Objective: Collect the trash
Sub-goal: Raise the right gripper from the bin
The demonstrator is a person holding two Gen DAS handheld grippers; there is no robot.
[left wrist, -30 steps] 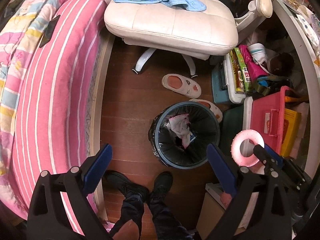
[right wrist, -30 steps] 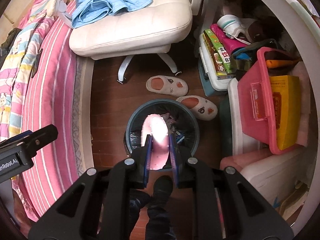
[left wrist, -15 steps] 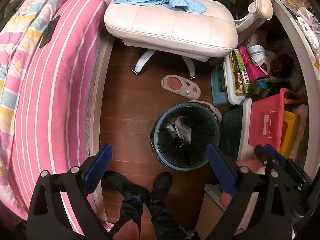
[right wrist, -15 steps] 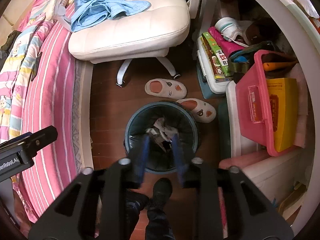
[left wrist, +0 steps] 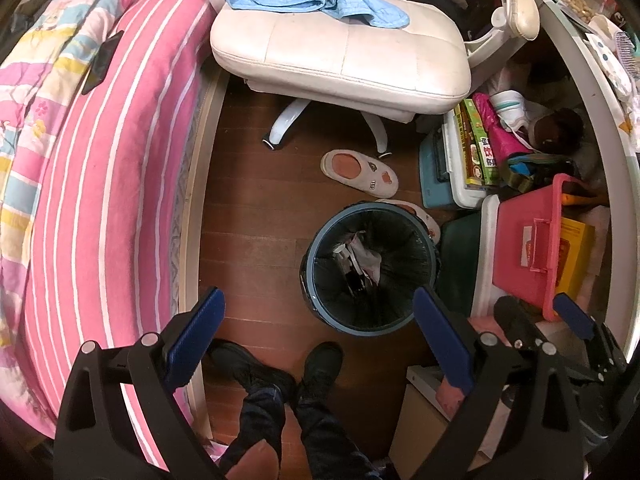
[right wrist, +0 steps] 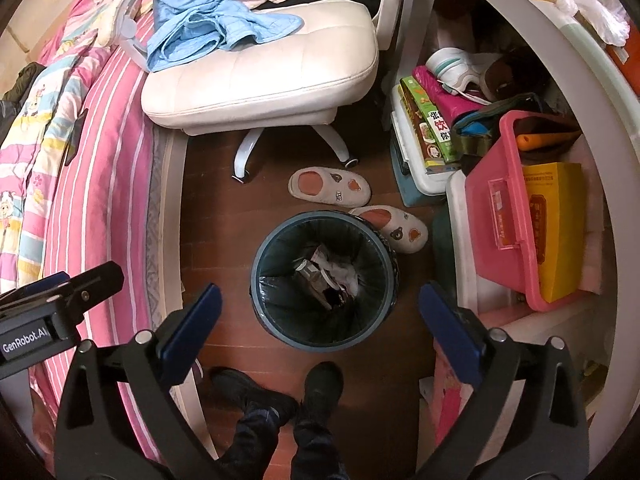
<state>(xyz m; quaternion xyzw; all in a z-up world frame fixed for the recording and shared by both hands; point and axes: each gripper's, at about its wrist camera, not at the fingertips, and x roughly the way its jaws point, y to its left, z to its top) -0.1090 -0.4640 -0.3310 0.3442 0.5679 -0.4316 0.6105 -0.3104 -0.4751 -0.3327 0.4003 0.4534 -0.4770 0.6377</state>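
Right gripper [right wrist: 318, 330] above lined trash bin [right wrist: 378, 254], jaws opening, nothing between. Left gripper [left wrist: 316, 334] wide apart, empty. Crumpled trash [right wrist: 332, 270] inside bin.

Glossy black plastic liner [right wrist: 280, 280], wood floor [right wrist: 224, 216]

Lined blue bin [right wrist: 380, 312] upright — crumpled trash [right wrist: 332, 272] inside.

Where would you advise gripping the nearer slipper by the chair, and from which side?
Grip the slipper across its narrow width near the open heel, coming straight down from above. It lies flat, sole down, lengthwise across the view, clear of the bin, so its long sides look reachable.
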